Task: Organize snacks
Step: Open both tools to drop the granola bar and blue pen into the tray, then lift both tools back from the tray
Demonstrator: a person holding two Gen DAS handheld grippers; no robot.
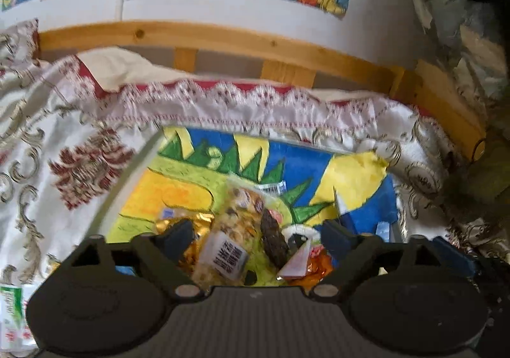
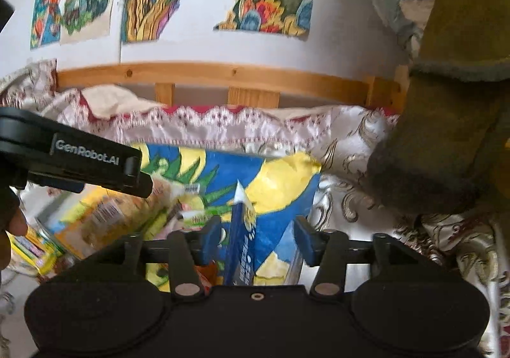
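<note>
A clear box lined with a bright painted sheet [image 1: 287, 163] lies on the patterned cloth. In the left wrist view my left gripper [image 1: 255, 238] is open over it, above a clear packet of mixed snacks [image 1: 232, 230], a dark bar [image 1: 274, 240], a gold wrapper [image 1: 197, 224] and an orange wrapper [image 1: 315, 265]. In the right wrist view my right gripper [image 2: 258, 238] is open around a blue snack packet [image 2: 242, 237] that stands on edge between its fingers, not clamped. The left gripper's body [image 2: 79, 160] reaches in from the left there.
The patterned cloth [image 1: 79, 141] covers the surface. A wooden rail [image 1: 223, 39] and a white wall with paintings stand behind. A green-and-white packet [image 1: 12, 310] lies at the lower left. Yellow packets [image 2: 35, 249] lie left. An olive fabric mass [image 2: 452, 122] is right.
</note>
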